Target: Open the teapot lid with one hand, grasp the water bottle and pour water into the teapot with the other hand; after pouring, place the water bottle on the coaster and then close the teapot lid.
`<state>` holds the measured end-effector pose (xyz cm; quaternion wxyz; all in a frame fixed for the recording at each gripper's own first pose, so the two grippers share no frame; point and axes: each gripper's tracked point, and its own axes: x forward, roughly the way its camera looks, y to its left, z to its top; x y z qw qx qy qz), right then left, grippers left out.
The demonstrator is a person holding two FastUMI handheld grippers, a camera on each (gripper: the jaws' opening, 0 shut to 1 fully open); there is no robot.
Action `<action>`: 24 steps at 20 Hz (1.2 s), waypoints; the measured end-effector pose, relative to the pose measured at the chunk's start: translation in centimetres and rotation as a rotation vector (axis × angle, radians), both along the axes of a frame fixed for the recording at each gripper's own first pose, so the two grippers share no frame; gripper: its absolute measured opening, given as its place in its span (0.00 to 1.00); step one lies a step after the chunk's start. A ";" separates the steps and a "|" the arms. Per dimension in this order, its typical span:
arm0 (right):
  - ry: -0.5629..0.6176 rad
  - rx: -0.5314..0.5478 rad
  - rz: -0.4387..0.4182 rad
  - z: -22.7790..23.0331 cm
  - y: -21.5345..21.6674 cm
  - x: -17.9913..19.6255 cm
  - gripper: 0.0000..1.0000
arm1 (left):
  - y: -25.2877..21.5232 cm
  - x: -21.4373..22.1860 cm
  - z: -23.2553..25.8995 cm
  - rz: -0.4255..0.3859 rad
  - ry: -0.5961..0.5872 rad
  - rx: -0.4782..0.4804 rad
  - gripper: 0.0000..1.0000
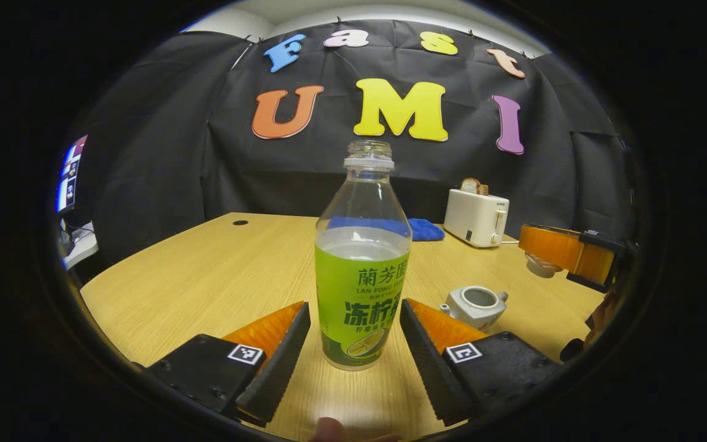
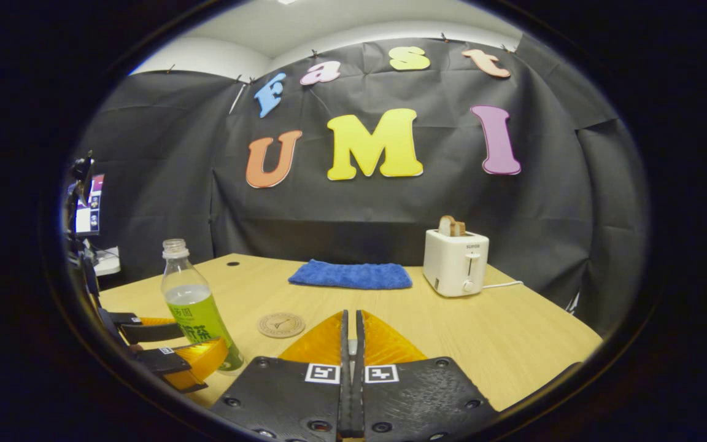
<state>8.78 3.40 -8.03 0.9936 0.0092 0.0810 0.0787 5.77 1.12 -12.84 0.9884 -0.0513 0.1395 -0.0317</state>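
Dead center of the left gripper view, the water bottle (image 1: 362,264) stands upright on the bench (image 1: 218,276) between the left gripper (image 1: 353,344)'s wide-open fingers, not touched yet, with the lidless teapot (image 1: 475,305) lower right. Over in the right gripper view, the right gripper (image 2: 351,344)'s fingers look pressed together, and I can't tell if anything's pinched; bottle sits lower left, coaster (image 2: 281,325) beside it.

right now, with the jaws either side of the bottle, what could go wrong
The water bottle is uncapped and holds liquid, so a jerky grasp or lift could slosh it onto the table. The left gripper straddles only its lower part, well below the shoulder, so it may tip. The open teapot stands close on the right; a swing could knock it.
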 end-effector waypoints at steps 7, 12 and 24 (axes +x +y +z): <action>-0.003 0.002 0.007 0.4 -0.9 -0.6 0.00 | 1.8 -0.1 0.3 0.016 0.050 0.093 0.77; 0.002 0.007 0.017 0.3 -1.9 -1.0 0.00 | 4.8 -0.5 2.8 0.033 0.048 0.372 0.74; 0.001 0.009 -0.015 0.5 -5.8 -1.6 0.00 | 6.9 1.0 4.2 -0.088 0.071 1.137 0.72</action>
